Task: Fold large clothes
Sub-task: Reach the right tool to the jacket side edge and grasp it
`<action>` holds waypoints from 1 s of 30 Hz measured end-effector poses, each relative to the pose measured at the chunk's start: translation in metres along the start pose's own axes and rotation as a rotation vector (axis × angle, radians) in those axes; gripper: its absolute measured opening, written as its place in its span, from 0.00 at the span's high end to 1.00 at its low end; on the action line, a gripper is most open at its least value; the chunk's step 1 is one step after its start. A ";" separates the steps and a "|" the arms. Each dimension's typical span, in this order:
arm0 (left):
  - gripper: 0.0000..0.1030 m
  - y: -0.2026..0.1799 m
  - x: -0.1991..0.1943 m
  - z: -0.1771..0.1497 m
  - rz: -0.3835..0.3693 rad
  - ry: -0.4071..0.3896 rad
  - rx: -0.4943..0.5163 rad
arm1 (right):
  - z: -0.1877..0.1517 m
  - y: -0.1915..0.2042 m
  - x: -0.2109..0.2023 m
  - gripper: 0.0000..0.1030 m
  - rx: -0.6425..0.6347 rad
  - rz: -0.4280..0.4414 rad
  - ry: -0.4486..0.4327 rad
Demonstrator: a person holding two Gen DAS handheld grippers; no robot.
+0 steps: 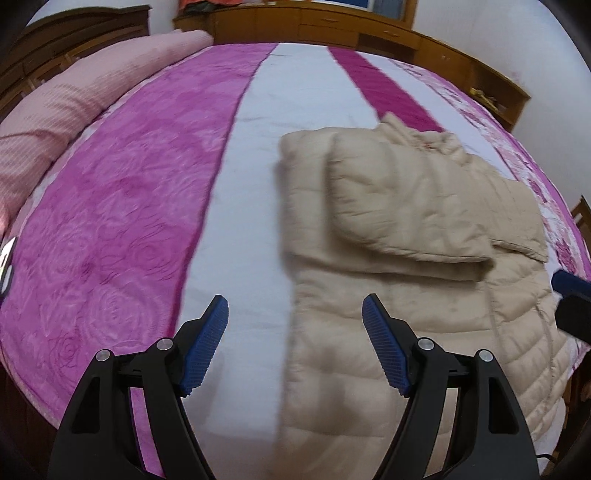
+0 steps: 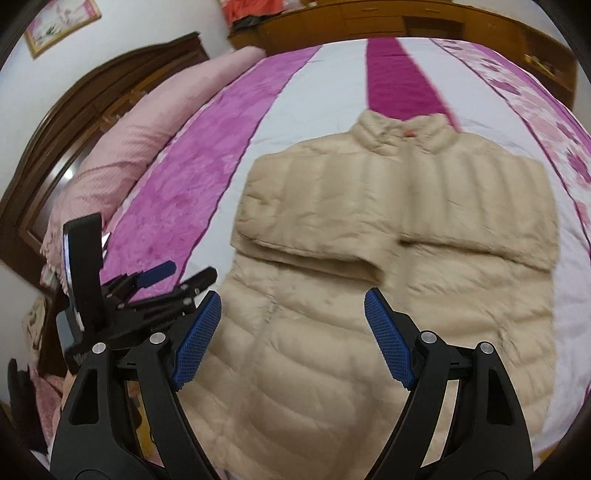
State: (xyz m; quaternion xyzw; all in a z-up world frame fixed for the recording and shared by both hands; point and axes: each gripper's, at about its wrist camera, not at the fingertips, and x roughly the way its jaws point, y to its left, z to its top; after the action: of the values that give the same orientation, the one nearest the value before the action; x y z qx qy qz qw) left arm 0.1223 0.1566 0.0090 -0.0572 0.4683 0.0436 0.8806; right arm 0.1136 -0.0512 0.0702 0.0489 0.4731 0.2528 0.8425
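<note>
— Where is the beige puffer jacket (image 2: 388,229)?
— It lies flat on the pink and white bedspread (image 1: 122,192), both sleeves folded across the chest.
— And the grippers?
— The left gripper (image 1: 295,325) and right gripper (image 2: 291,317) both stand wide, holding nothing.

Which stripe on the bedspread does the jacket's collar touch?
The narrow dark magenta stripe: the beige jacket has its collar on that stripe's end. The wider rose-patterned pink stripe lies clear of it.

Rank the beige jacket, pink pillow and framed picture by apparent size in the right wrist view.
1. beige jacket, largest by far.
2. pink pillow.
3. framed picture, smallest, though it hangs farthest away and is cut off.
</note>
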 end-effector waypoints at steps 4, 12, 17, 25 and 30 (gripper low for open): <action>0.29 0.018 0.005 -0.004 0.014 0.007 -0.030 | 0.017 0.021 0.030 0.23 -0.035 -0.006 0.022; 0.28 0.043 0.015 -0.011 0.019 0.018 -0.079 | 0.040 0.047 0.097 0.23 -0.070 -0.046 0.063; 0.28 0.053 0.020 -0.015 0.021 0.026 -0.087 | 0.050 0.048 0.131 0.23 -0.084 -0.104 0.073; 0.28 0.064 0.023 -0.015 0.027 0.026 -0.111 | 0.047 0.030 0.157 0.38 -0.085 -0.143 0.100; 0.28 0.059 0.022 -0.013 0.015 0.023 -0.106 | 0.043 0.028 0.154 0.72 -0.123 -0.161 0.088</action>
State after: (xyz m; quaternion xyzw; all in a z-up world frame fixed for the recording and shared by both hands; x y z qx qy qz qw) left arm 0.1159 0.2139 -0.0202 -0.1010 0.4760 0.0744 0.8705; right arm 0.2042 0.0528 -0.0165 -0.0523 0.4957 0.2146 0.8399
